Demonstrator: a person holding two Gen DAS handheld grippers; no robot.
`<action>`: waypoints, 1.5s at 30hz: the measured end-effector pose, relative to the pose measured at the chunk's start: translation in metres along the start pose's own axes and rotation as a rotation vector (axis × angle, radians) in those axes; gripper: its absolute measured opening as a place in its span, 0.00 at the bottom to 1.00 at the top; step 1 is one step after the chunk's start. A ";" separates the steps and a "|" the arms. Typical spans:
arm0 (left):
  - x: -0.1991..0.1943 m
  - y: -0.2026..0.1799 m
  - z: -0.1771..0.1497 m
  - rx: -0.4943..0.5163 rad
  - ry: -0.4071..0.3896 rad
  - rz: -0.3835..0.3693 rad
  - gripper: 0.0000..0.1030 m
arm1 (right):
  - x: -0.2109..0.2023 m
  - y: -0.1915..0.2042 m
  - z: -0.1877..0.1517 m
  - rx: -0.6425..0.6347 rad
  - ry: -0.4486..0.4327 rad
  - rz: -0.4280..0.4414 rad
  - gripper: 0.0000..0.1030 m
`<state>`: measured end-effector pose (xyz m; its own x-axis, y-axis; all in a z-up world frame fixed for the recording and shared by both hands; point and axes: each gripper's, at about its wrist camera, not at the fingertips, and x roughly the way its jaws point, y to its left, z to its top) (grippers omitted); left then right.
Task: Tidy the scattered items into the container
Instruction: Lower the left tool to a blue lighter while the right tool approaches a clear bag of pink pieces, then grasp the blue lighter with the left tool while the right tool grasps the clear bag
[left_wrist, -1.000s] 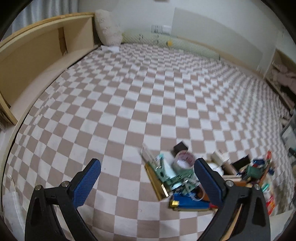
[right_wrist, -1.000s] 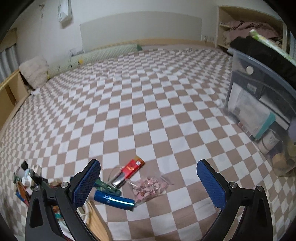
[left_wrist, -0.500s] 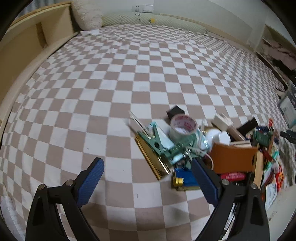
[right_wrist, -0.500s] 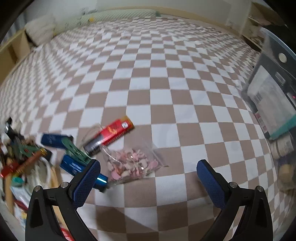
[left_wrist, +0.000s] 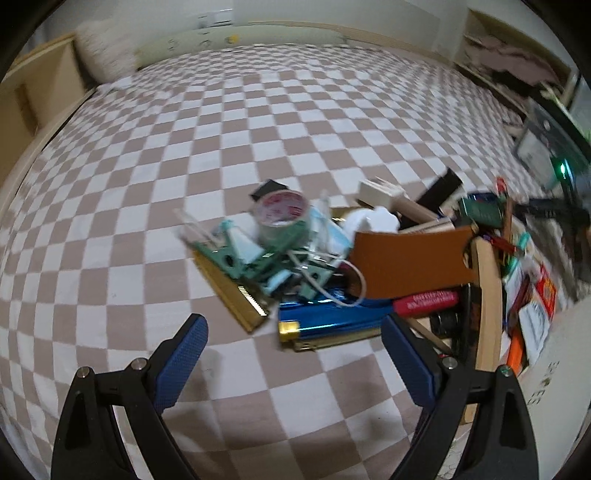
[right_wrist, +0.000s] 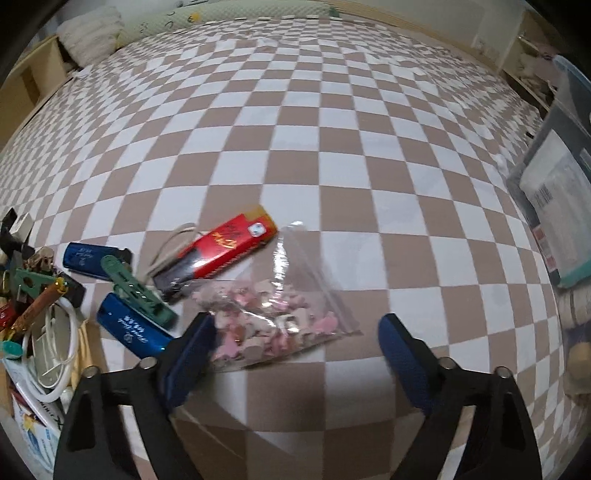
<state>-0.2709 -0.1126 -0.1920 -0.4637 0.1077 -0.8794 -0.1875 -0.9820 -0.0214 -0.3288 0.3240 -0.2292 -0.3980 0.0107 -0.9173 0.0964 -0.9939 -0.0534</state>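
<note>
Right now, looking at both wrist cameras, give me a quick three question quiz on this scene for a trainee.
1. True or false: the right gripper is shut on the clear bag of pink pieces.
2. Multiple choice: in the left wrist view, what lies across the top of the pile just right of the tape roll? A) a brown leather piece B) a green towel C) a metal bowl
3. Fill in: the red packet lies on the ______ patterned cloth.

Key: 1 false, both it and the left gripper are open and hold nothing; 2 A; 3 checkered.
</note>
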 end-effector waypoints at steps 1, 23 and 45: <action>0.002 -0.005 0.000 0.018 0.004 0.002 0.92 | 0.000 0.001 -0.001 -0.001 0.005 0.007 0.79; 0.034 -0.023 -0.001 0.105 0.043 0.058 0.82 | -0.019 0.015 -0.029 -0.010 0.049 0.064 0.52; 0.024 0.015 -0.032 -0.041 0.086 0.024 0.92 | -0.054 0.041 -0.090 -0.063 0.097 0.092 0.37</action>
<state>-0.2571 -0.1296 -0.2291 -0.3908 0.0724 -0.9176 -0.1411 -0.9898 -0.0180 -0.2219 0.2922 -0.2177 -0.2954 -0.0666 -0.9530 0.1864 -0.9824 0.0109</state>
